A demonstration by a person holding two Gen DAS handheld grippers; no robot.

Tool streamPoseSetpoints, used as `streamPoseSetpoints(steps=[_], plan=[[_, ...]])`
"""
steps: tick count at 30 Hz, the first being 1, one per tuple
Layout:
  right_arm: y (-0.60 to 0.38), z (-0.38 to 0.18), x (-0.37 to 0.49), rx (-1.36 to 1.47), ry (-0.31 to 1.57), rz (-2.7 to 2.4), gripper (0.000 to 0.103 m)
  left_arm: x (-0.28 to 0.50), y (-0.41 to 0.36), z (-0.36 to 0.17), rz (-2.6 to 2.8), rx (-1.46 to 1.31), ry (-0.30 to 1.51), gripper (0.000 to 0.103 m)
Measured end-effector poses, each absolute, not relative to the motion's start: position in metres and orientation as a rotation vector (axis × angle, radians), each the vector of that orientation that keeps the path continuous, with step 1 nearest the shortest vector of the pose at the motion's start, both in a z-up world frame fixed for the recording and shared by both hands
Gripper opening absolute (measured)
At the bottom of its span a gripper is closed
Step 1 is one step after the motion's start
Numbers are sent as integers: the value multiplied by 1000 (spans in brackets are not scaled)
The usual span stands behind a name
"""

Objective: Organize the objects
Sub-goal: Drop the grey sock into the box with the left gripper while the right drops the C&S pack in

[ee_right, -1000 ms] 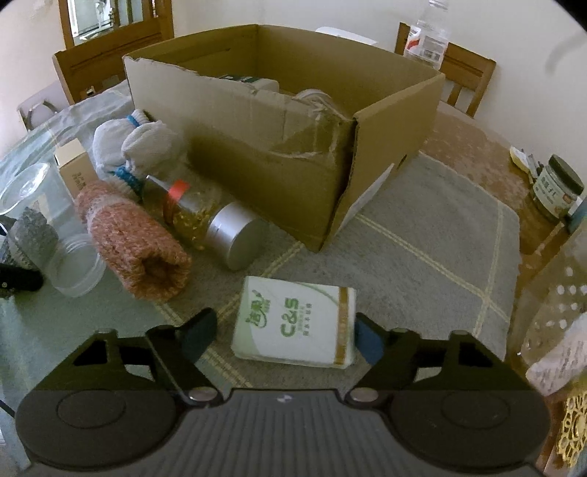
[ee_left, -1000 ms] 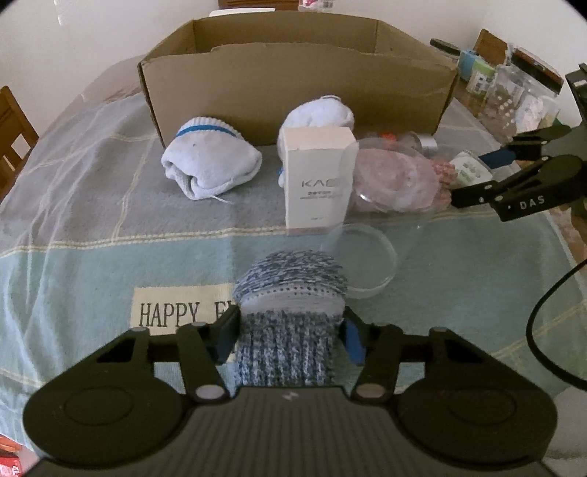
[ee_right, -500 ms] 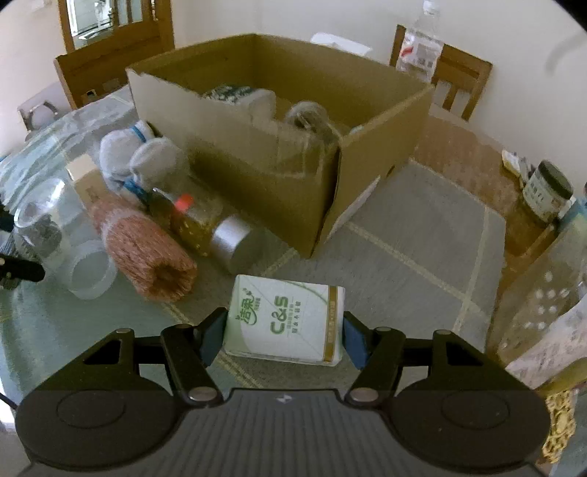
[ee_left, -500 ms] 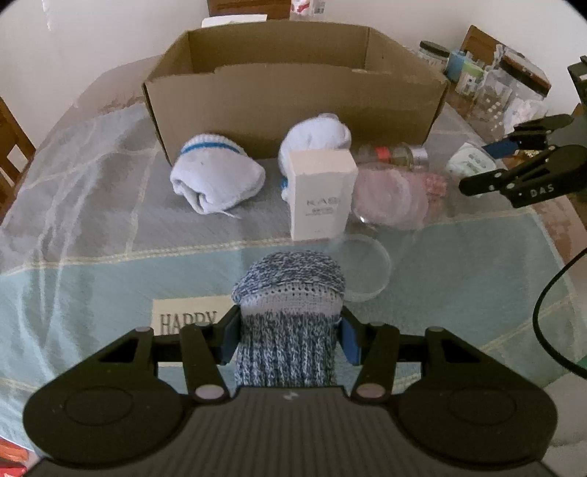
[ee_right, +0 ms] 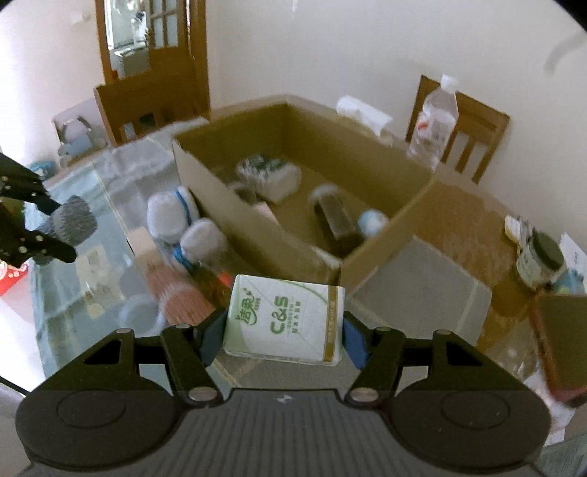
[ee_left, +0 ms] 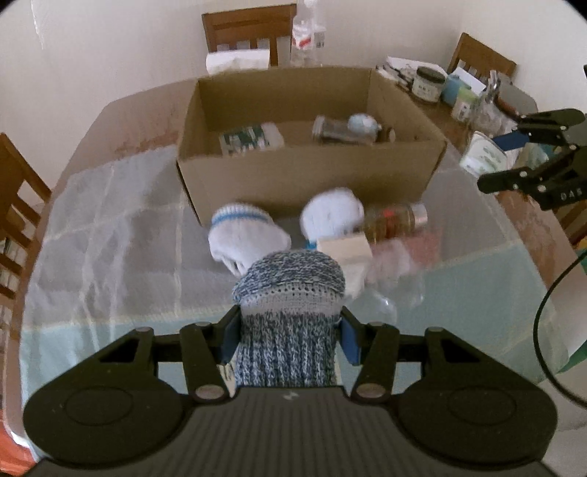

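My left gripper (ee_left: 290, 339) is shut on a rolled blue-and-white knitted sock (ee_left: 290, 293), held above the tablecloth. My right gripper (ee_right: 284, 335) is shut on a white and green tissue pack (ee_right: 284, 321), lifted off the table near the box's corner. The open cardboard box (ee_left: 308, 172) holds a tissue pack (ee_left: 251, 137) and a jar (ee_left: 341, 130) lying on its side. In front of it lie two white sock rolls (ee_left: 245, 235), a small white carton (ee_left: 345, 251), a spice bottle (ee_left: 394, 220) and a pink knitted roll (ee_left: 422, 244).
Clear plastic cups (ee_left: 385, 304) lie near the carton. Jars and clutter (ee_left: 427, 84) crowd the table's right end. A water bottle (ee_right: 434, 128) stands behind the box. Wooden chairs (ee_left: 249, 33) ring the table. A cable (ee_left: 550, 330) hangs at the right.
Both grippers rose with their loads, so the box interior came into view. The right jaws closed onto the tissue pack and lifted it off the cloth; the sock left the table.
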State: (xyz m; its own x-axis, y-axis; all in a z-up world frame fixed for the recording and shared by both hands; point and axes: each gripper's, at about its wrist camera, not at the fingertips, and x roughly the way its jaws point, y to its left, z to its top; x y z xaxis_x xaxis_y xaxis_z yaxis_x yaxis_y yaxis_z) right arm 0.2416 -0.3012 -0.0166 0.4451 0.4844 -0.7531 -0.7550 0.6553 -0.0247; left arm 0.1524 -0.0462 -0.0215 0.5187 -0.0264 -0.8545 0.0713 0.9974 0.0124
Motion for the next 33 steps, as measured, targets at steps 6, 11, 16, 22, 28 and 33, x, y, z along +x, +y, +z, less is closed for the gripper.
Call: streamPoseSetpoints(steps=[6,11,16,22,28,33], plan=[[-294,7,256,-351,766,796,70,180,-45,2,-103,90,986,53],[-278,17,271,-339,767,785,70,212,-44,15,-156,129,956,53],[-259,23,282,-362,759,788,70,246,-42,23,-193,168,938,53],[-231,25,302,-356,762,788,70,284,-38,27,-218,186,910,53],[-211,21,322,-326,778,780,70,317,-29,27,-216,190,902,53],[-198,15,337,-303,790,752,75,337,-25,23,-228,198,905,53]])
